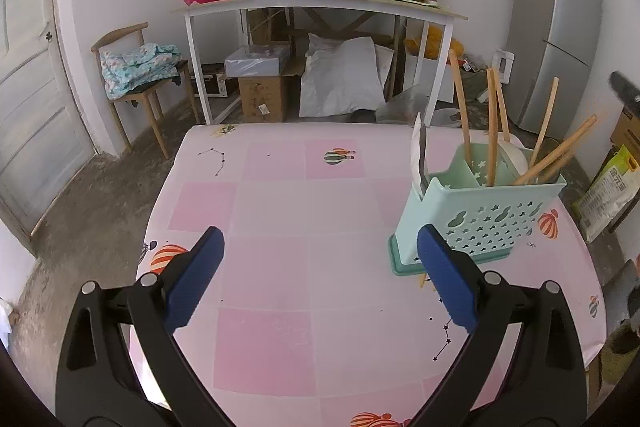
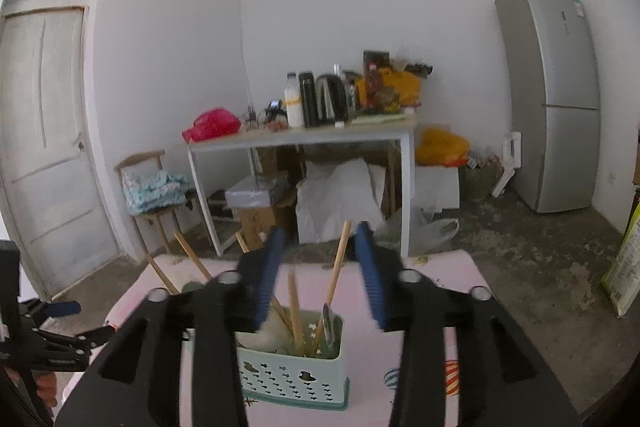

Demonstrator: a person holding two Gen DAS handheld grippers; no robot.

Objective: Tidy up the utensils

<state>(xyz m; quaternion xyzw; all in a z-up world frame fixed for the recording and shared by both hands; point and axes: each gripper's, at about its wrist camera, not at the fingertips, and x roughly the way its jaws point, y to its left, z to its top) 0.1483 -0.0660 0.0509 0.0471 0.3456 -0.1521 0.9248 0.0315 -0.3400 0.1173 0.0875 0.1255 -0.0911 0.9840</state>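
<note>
The mint-green utensil holder (image 1: 476, 215) stands on the right part of the table with the pink checked cloth (image 1: 280, 267), and it already contains several wooden-handled utensils (image 1: 491, 131) that lean in different directions, and also a knife (image 1: 421, 155) in its narrow end compartment. The right gripper (image 2: 320, 267) is directly above the holder, and its fingers are partly open; one wooden handle (image 2: 339, 259) stands up between them, but the blue pads (image 2: 269, 267) do not press on it, so I judge that this utensil is released into the basket and now stands there by itself. The left gripper (image 1: 320, 275) hangs over the bare cloth, to the left of the holder, with its fingers wide apart and nothing between them. In both views no other loose utensil is seen on the cloth, so the task seems close to its end, although the near part of the table is hidden behind the grippers. The next move probably calls for lifting the right gripper straight up, because a sideways move could catch the leaning handles and tip the light holder.
</note>
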